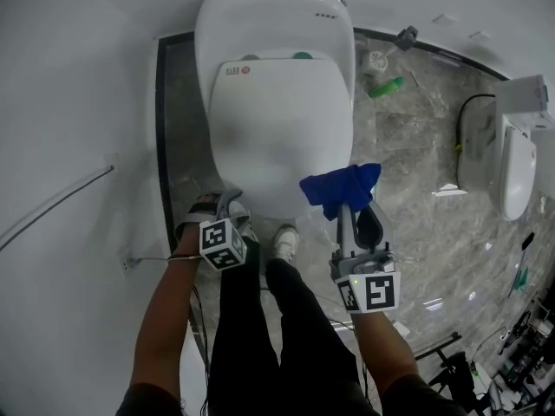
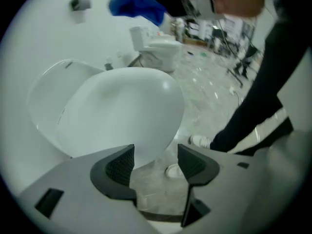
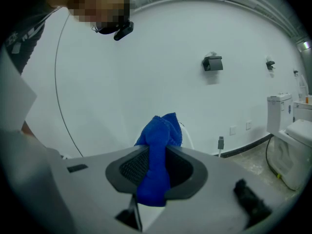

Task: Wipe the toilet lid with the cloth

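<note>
The white toilet stands with its lid [image 1: 279, 124] closed; the left gripper view shows the same lid [image 2: 124, 113] just beyond the jaws. My right gripper [image 1: 349, 208] is shut on a bunched blue cloth [image 1: 341, 189], held in the air off the lid's front right corner. The right gripper view has the cloth [image 3: 157, 150] pinched between the jaws of the right gripper [image 3: 157, 161] and sticking up past them. My left gripper [image 1: 229, 204] hangs open at the lid's front left edge. Nothing sits between the pads of the left gripper [image 2: 155, 156]. The cloth [image 2: 135, 4] also shows at the top of that view.
The person's dark legs and white shoes [image 1: 285, 241] stand right in front of the bowl. A white wall lies to the left behind a dark floor strip [image 1: 165, 120]. A second toilet [image 1: 519, 167] and a green bottle [image 1: 384, 87] are on the marble floor to the right.
</note>
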`<state>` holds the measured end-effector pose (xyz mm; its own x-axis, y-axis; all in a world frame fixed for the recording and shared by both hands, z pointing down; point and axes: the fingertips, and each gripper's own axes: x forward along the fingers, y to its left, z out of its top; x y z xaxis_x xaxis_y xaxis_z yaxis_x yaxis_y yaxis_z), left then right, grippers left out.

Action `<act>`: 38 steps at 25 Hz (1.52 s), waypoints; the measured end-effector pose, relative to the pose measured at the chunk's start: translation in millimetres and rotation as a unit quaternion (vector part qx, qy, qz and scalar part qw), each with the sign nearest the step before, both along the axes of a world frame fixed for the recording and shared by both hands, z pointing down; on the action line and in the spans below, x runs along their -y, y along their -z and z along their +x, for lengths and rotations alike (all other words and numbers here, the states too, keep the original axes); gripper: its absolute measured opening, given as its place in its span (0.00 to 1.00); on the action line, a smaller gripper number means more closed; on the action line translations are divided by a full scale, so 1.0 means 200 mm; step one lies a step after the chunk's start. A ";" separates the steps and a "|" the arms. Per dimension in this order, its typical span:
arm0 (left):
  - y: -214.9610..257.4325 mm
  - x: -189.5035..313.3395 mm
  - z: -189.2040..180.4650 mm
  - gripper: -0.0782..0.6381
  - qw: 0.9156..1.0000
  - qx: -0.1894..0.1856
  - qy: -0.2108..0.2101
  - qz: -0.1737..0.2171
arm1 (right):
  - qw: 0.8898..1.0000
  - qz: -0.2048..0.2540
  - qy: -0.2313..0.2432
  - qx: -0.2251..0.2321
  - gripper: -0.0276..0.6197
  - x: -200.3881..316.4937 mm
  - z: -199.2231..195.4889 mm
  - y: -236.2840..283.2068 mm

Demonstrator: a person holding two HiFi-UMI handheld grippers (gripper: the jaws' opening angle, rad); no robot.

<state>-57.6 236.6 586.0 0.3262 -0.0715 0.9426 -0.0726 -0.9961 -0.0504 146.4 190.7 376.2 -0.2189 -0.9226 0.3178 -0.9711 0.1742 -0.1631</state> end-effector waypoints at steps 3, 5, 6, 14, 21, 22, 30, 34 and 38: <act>0.23 0.08 0.02 0.50 0.977 -0.134 0.160 -0.052 | 1.000 -0.001 0.016 -0.010 0.18 0.04 -0.05 -0.02; 0.38 0.19 0.01 0.50 0.935 -0.232 0.259 -0.077 | 0.999 -0.003 0.027 -0.017 0.18 0.10 -0.09 -0.05; 0.44 0.26 0.00 0.50 0.913 -0.269 0.296 -0.081 | 0.999 -0.004 0.033 -0.019 0.18 0.14 -0.12 -0.07; 0.65 0.73 -0.10 0.15 0.821 -0.374 0.430 -0.027 | 0.993 -0.028 0.099 -0.050 0.18 0.48 -0.39 -0.21; 0.61 0.99 -0.15 0.12 0.812 -0.363 0.456 -0.004 | 0.977 -0.116 0.168 -0.069 0.18 0.84 -0.63 -0.52; 0.59 1.02 -0.17 0.12 0.812 -0.358 0.462 -0.002 | 0.972 -0.137 0.177 -0.072 0.18 0.89 -0.65 -0.58; 0.50 1.21 -0.26 0.12 0.802 -0.356 0.480 -0.009 | 0.931 -0.234 0.254 -0.121 0.18 1.28 -0.91 -0.92; 0.45 1.29 -0.30 0.12 0.802 -0.346 0.487 0.001 | 0.910 -0.267 0.266 -0.173 0.18 1.34 -0.99 -1.04; 0.41 1.29 -0.30 0.12 0.804 -0.336 0.490 -0.002 | 0.912 -0.271 0.248 -0.182 0.18 1.38 -1.00 -1.04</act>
